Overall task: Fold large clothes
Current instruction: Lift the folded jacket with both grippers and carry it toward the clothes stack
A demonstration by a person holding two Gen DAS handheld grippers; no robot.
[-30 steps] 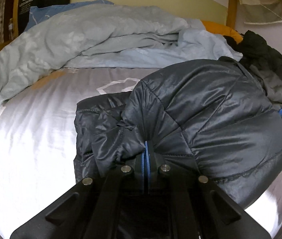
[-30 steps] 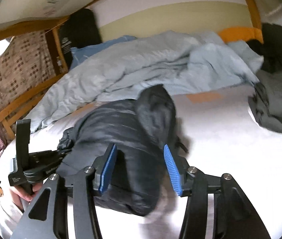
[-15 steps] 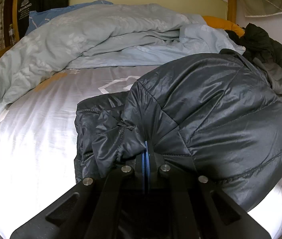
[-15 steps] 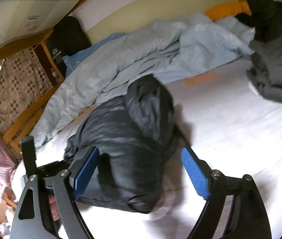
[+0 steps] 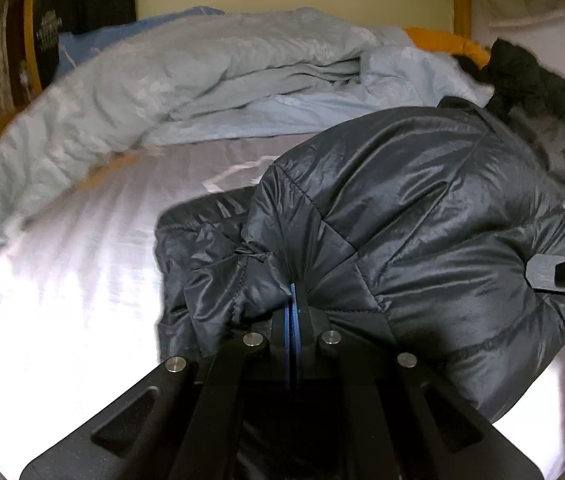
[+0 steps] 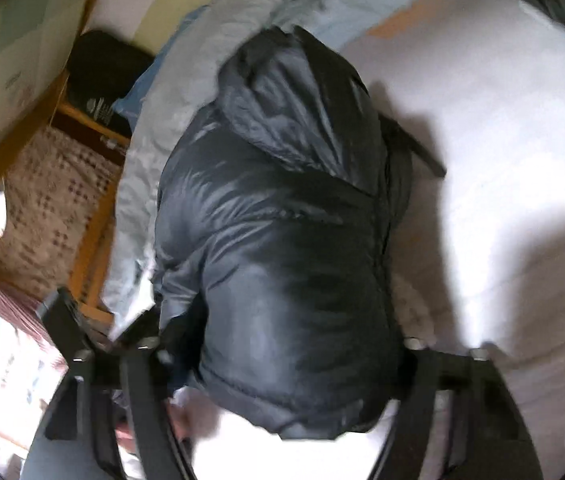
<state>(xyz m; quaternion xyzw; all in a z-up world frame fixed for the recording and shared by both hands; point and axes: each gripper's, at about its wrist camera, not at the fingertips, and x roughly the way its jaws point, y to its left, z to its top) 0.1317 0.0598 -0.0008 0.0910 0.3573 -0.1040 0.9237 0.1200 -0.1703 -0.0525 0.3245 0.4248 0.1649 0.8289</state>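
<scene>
A black puffer jacket (image 5: 402,232) lies bunched and partly folded on the white bed sheet (image 5: 62,300). My left gripper (image 5: 293,304) is shut on a fold of the jacket at its near edge. In the right wrist view the jacket (image 6: 282,240) fills the middle, its hood at the far end. My right gripper (image 6: 282,360) is open wide, with its two fingers on either side of the jacket's near end; the blue pads are hidden behind the fabric. The right gripper's body shows at the right edge of the left wrist view (image 5: 562,276).
A crumpled light blue duvet (image 5: 202,80) lies across the far side of the bed. A dark pile of other clothes (image 5: 542,92) sits at the far right by an orange pillow (image 5: 442,42). The wooden bed frame (image 6: 94,240) stands at the left.
My right gripper has opened wider and moved forward and down over the jacket's near end. My left gripper has kept its hold and barely moved.
</scene>
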